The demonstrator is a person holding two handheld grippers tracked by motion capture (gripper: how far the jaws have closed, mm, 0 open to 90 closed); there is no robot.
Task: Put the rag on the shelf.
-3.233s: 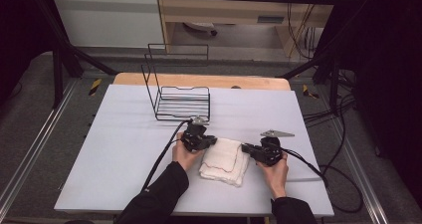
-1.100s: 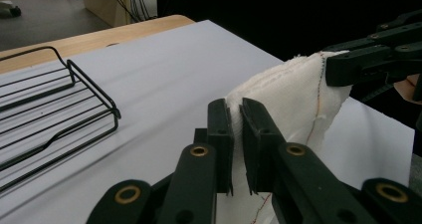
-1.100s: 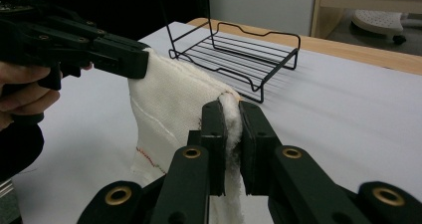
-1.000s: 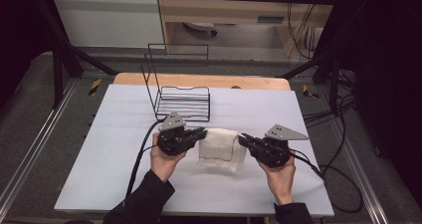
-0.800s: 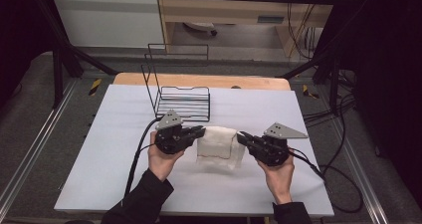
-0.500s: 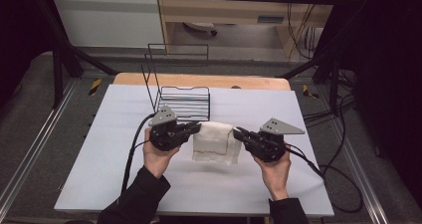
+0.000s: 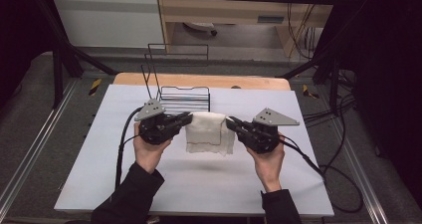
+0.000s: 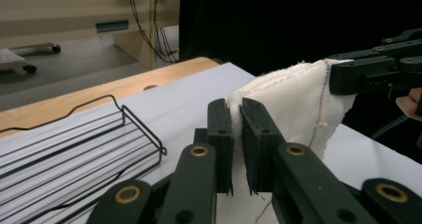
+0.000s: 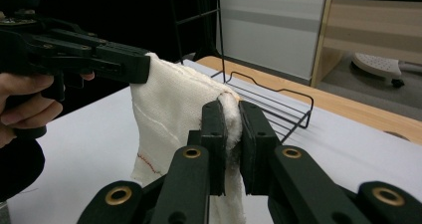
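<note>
- cloth (image 7: 209, 132): a white woven cloth, folded, held up between the two tongs and hanging clear above the table (image 7: 99, 174); its lower edge droops below the grip line.
- left gripper (image 7: 185, 117): jaws clamped on the cloth's top corner on its side; in the left gripper view (image 8: 235, 134) the fabric is pinched flat between the two black jaws.
- right gripper (image 7: 231, 122): jaws clamped on the opposite top corner; the right gripper view (image 9: 233, 134) shows the fold squeezed between them.
- handling, judged: light, soft and limp, with no stiffness of its own; it sags between the tongs and will swing if moved sharply. not fragile. the weave looks rough enough to resist slipping, but loose edge threads could snag on wire.
- where to hold, judged: the two top corners, as now, with all folded layers inside each bite; a shallow bite risks dropping an inner layer.
- pose: both hands come in from below the tongs, palms under the bodies, tongs roughly level and pointed inward at each other, cloth spanning the gap.
- surroundings: a wire basket (image 7: 184, 97) stands just beyond the tongs, nearer the left one, apart from the cloth.
</note>
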